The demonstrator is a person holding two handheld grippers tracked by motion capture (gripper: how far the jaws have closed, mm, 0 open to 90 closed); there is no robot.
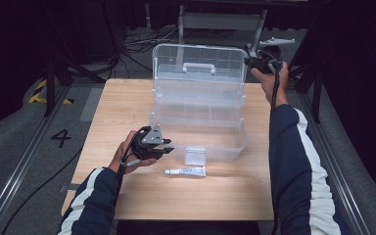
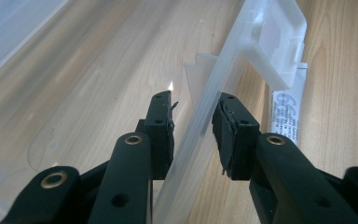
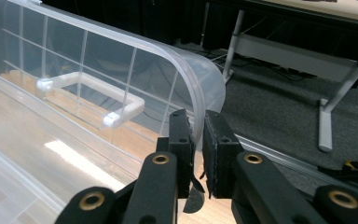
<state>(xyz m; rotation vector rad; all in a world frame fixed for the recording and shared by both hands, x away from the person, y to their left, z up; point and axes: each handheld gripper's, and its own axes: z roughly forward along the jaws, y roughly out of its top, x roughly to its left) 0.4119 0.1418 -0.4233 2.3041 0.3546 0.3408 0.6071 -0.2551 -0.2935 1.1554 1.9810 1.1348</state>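
On the wooden table [image 1: 127, 112], a clear box [image 1: 198, 127], dark room around.

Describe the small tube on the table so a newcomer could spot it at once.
Start at the big clear plastic box standing open in the middle of the wooden table. Just in front of its near wall, below the hanging latch, lies the tube. It is the one small white thing with blue print, lying flat on the wood, right of the left gripper.

Wooden table [image 1: 127, 105] under clear box [image 1: 198, 132] and tube [image 1: 185, 171]
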